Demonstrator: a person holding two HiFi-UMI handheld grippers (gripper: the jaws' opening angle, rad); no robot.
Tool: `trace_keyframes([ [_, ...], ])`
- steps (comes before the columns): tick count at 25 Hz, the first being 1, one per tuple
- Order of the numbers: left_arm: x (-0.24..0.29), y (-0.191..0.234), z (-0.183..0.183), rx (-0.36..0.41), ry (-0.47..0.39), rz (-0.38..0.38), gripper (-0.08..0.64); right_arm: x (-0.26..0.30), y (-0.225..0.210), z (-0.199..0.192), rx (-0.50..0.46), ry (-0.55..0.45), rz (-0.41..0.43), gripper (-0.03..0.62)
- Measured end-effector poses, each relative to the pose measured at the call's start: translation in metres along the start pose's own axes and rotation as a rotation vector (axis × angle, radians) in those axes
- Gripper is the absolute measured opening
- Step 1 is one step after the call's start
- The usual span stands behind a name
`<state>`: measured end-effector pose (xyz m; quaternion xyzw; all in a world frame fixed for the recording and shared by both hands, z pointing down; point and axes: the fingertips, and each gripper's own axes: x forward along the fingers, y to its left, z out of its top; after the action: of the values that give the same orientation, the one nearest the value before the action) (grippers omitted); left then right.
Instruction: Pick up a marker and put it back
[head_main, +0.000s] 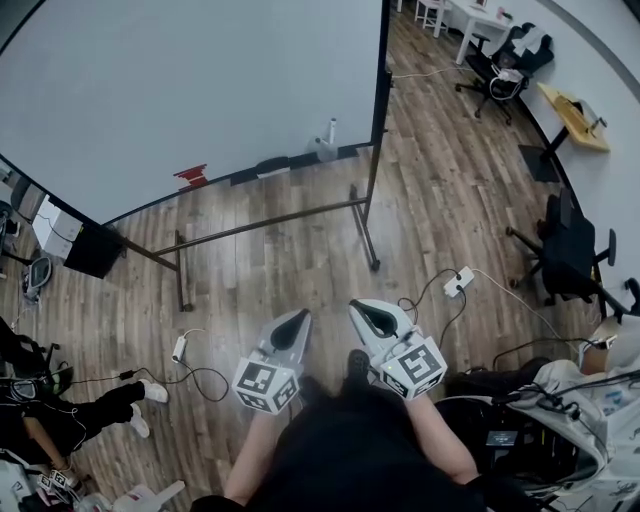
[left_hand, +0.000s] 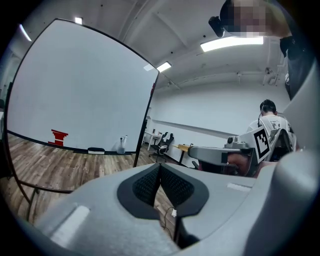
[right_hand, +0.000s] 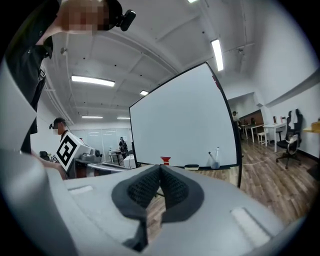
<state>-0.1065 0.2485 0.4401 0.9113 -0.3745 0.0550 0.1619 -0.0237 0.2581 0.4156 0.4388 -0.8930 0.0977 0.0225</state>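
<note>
A marker (head_main: 332, 129) stands upright in a small holder (head_main: 324, 150) on the tray of the big whiteboard (head_main: 180, 90); the same marker (left_hand: 123, 141) (right_hand: 217, 153) shows in both gripper views. A red object (head_main: 190, 177) and a black eraser (head_main: 272, 165) lie on the same tray. My left gripper (head_main: 300, 320) (left_hand: 160, 167) and right gripper (head_main: 362, 310) (right_hand: 160, 169) are held side by side close to my body, well short of the board. Both have their pads pressed together with nothing between them.
The whiteboard's stand legs (head_main: 365, 235) reach out over the wooden floor. Cables and a white power strip (head_main: 458, 281) lie on the floor in front of me. Office chairs (head_main: 565, 250) and desks (head_main: 572, 115) stand at the right. A person's legs (head_main: 90, 410) stretch in from the left.
</note>
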Motion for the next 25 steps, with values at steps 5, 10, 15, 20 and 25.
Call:
trace_keyframes([
  [5,0.030,-0.014,-0.005,-0.021,0.007,-0.003,0.006,-0.011,-0.025,-0.006,0.003,0.026,0.000,0.003],
  [10,0.073,-0.030,-0.005,0.003,0.019,0.002,0.006,-0.019,-0.068,-0.010,0.023,0.019,0.007,0.003],
  [15,0.101,-0.021,-0.019,-0.034,0.048,0.025,0.006,-0.012,-0.101,-0.026,0.063,0.032,0.018,0.003],
  [20,0.111,-0.006,-0.027,-0.061,0.069,0.022,0.006,-0.003,-0.108,-0.031,0.098,0.026,0.019,0.003],
  [25,0.126,0.025,-0.023,-0.106,0.078,-0.006,0.006,0.029,-0.114,-0.024,0.112,0.043,0.013,0.003],
])
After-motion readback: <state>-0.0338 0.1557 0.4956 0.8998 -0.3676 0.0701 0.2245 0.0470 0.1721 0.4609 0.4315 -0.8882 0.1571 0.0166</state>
